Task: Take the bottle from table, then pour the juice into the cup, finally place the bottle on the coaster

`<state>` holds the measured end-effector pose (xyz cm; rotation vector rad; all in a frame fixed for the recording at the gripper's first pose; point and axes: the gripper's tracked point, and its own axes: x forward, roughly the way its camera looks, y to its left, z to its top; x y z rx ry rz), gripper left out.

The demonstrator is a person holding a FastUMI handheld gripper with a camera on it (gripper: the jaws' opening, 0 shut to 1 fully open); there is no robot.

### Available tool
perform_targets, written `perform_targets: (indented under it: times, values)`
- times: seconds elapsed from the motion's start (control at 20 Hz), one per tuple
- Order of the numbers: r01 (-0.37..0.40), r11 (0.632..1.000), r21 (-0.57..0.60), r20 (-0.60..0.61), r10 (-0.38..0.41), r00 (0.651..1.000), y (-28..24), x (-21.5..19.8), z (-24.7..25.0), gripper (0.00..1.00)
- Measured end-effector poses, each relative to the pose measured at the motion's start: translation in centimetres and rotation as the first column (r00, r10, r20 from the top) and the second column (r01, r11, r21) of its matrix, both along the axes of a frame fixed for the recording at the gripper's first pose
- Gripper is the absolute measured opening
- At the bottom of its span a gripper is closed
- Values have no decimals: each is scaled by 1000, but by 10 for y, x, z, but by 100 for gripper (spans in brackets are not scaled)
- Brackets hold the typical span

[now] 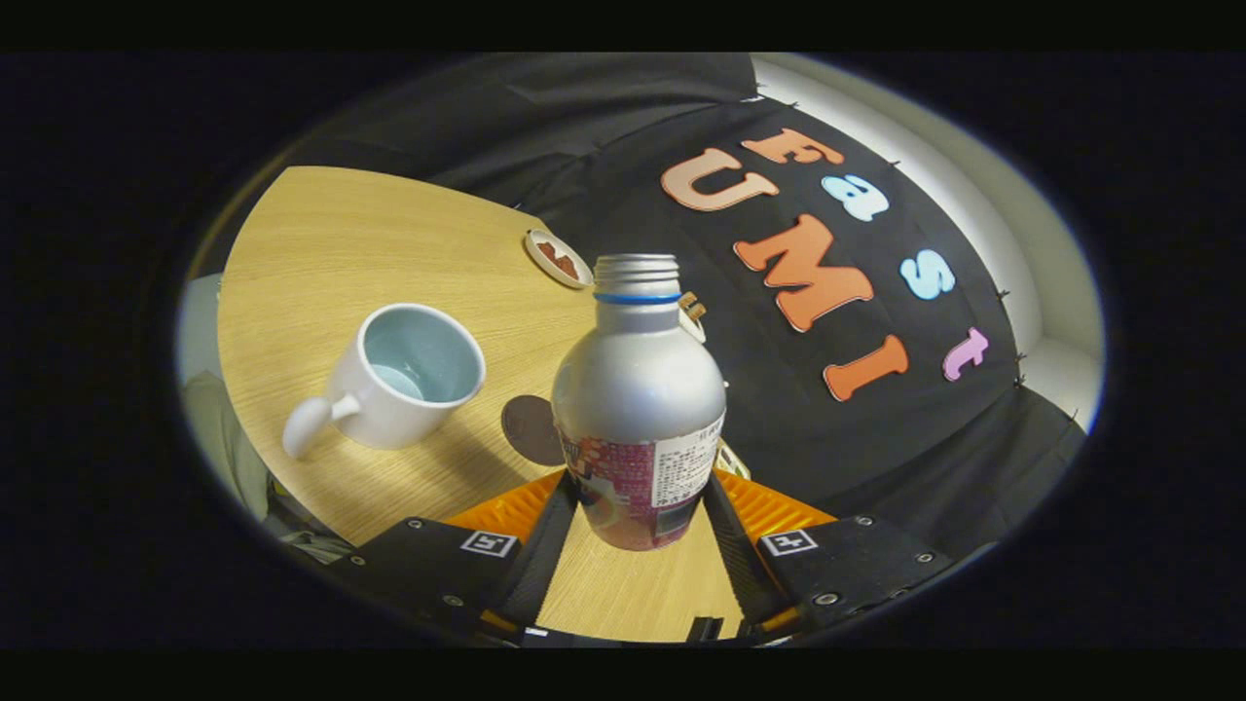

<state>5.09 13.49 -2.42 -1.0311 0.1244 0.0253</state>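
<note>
gripper (638,497) clamps bottle (638,409) — cup (404,375) beside

Your gripper (638,506) fingers hug bottle (638,409) both sides. Cup (404,375) near left, coaster (531,428) between; bare table (389,243) beyond cup, dish (558,258) at far edge.

Table (321,243): cup (394,380), coaster (529,428), perhaps saucer (558,259).

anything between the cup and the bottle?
Gripper view: bare table, with the coaster partly behind the bottle, held in the hand-held gripper; cup.
</note>
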Motion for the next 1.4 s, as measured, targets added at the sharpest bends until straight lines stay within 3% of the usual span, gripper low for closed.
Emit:
perform_targets:
  times: [0.3,0.6,1.4]
  values:
    - [-1,991,-133,-4,1,1000,-3,5,-2,76]
    - [-1,957,-290,23,8,1000,-6,5,-1,76]
    - [-5,870,-493,60,40,997,3,7,24,75]
